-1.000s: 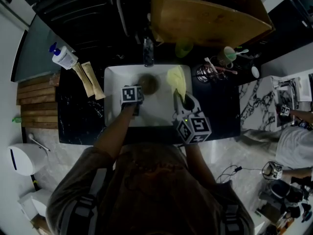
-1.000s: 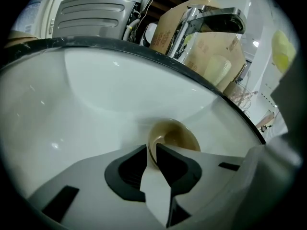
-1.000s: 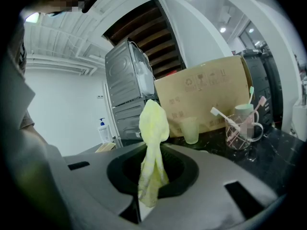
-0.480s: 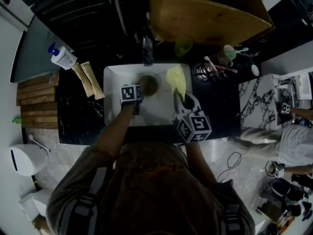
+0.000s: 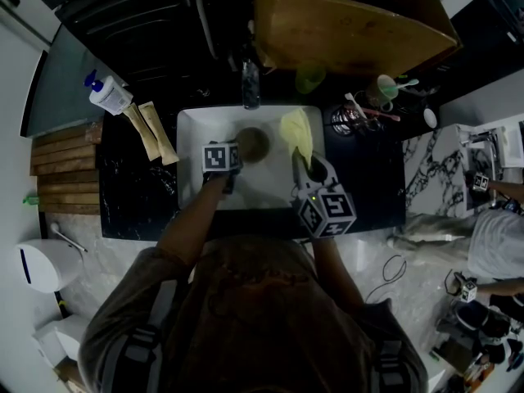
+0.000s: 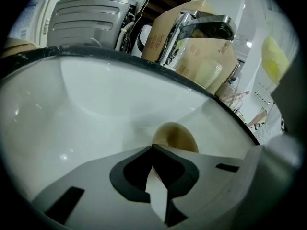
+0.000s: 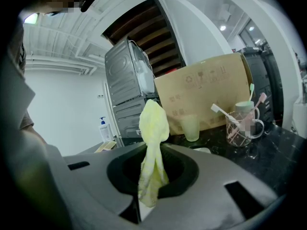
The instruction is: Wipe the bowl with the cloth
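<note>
Left claw (image 6: 152,150) was caught closing, tips nearly together on the near rim of the brown bowl (image 6: 178,135), which was sat in the white sink (image 5: 196,129). Right claw (image 7: 148,176) was clamped on the yellow cloth (image 7: 153,123), held up near the bowl.

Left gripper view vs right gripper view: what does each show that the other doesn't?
Left only: white sink, faucet, and brown bowl, its near rim between the left gripper's closing jaws. Right only: toothbrush mug, and the right gripper clamped on the yellow cloth. Both: that cloth and the cardboard box.
</note>
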The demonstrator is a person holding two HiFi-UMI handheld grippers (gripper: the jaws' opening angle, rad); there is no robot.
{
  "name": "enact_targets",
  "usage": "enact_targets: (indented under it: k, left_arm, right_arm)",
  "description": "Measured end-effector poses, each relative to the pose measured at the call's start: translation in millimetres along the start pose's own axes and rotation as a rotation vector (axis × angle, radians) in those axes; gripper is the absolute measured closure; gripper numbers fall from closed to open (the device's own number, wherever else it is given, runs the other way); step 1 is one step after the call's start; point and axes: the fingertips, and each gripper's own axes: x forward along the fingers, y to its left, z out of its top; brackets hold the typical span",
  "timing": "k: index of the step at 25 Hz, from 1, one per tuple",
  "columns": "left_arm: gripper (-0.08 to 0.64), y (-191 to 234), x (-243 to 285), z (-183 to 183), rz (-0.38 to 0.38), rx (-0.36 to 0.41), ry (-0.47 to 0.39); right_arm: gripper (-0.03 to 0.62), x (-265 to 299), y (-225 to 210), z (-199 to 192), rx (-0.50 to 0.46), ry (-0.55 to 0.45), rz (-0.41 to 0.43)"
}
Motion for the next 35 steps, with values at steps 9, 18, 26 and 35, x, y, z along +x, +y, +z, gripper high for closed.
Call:
enact_targets:
  k: [9, 18, 26, 35]
  left_arm:
    - [0.549, -29, -42, 19, -0.092, 0.112, -0.072]
    - [0.549, -88, -110, 56, -0.206, 0.373, -0.219]
    - [0.549, -133, -178, 66, -0.36, 0.639, -0.323]
    - [0.549, -161, -229, 65, -0.522, 0.675, -0.334]
  right_arm:
    - [0.561, -4, -4, -5, 0.002, 0.014, 0.004]
    - [0.561, -9, -8, -7, -0.034, 0.034, 0.023]
    - [0.561, -18, -9, 17, -0.331, 0.082, 0.143]
    - [0.561, -4, 41, 43, -0.601, 0.071, 0.467]
